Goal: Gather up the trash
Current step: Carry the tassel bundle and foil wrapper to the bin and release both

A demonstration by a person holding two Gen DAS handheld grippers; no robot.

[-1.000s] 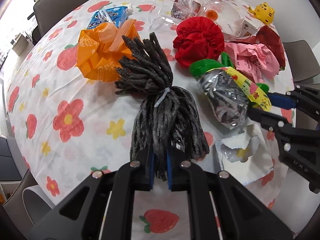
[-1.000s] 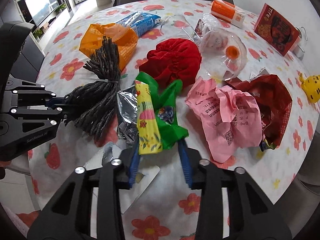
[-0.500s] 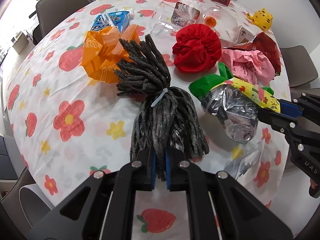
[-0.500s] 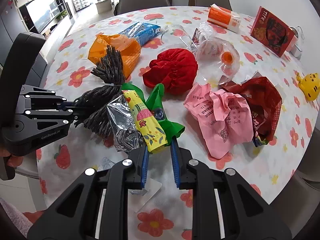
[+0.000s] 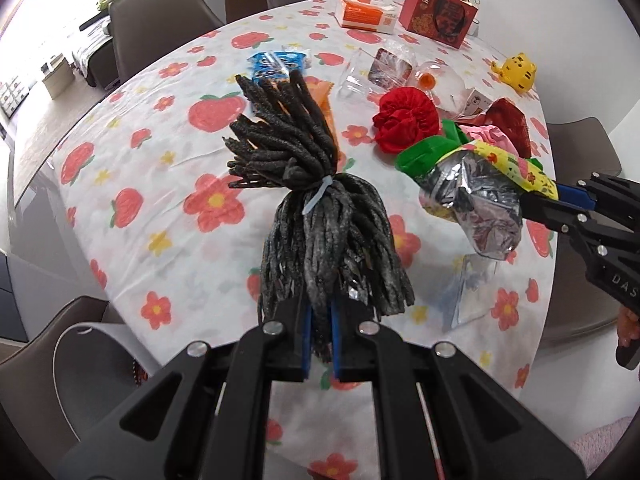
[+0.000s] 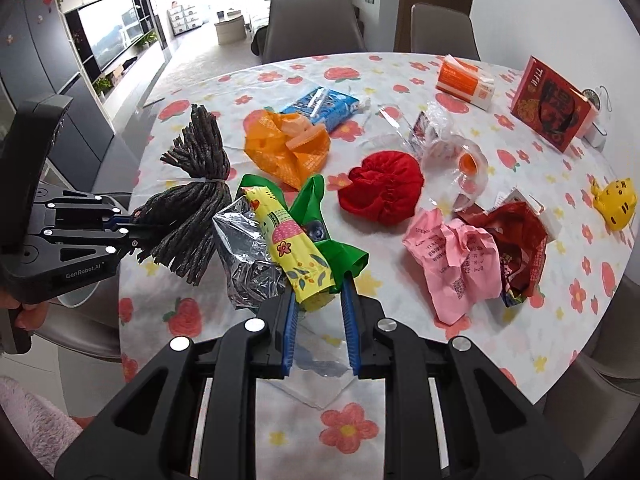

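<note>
My left gripper (image 5: 319, 312) is shut on a dark grey mop head (image 5: 308, 184) tied with a white zip tie, held above the table; it also shows in the right wrist view (image 6: 192, 200). My right gripper (image 6: 318, 300) is shut on a crumpled snack wrapper (image 6: 292, 244), yellow, green and silver foil, lifted off the table; the wrapper also shows in the left wrist view (image 5: 476, 196). On the flowered tablecloth (image 6: 400, 280) lie an orange bag (image 6: 286, 150), a red cloth (image 6: 382, 188), pink paper (image 6: 460, 260) and a dark red wrapper (image 6: 520, 236).
A clear plastic piece (image 5: 468, 296) and white paper (image 6: 320, 384) lie near the front edge. A blue packet (image 6: 324, 106), clear plastic containers (image 6: 452, 148), a tissue pack (image 6: 464, 80), a red box (image 6: 554, 104) and a yellow tiger toy (image 6: 614, 200) sit farther back. Chairs surround the table.
Both grippers have risen away from the table with their loads. The right gripper closed on the snack wrapper and lifted it off the white paper.
</note>
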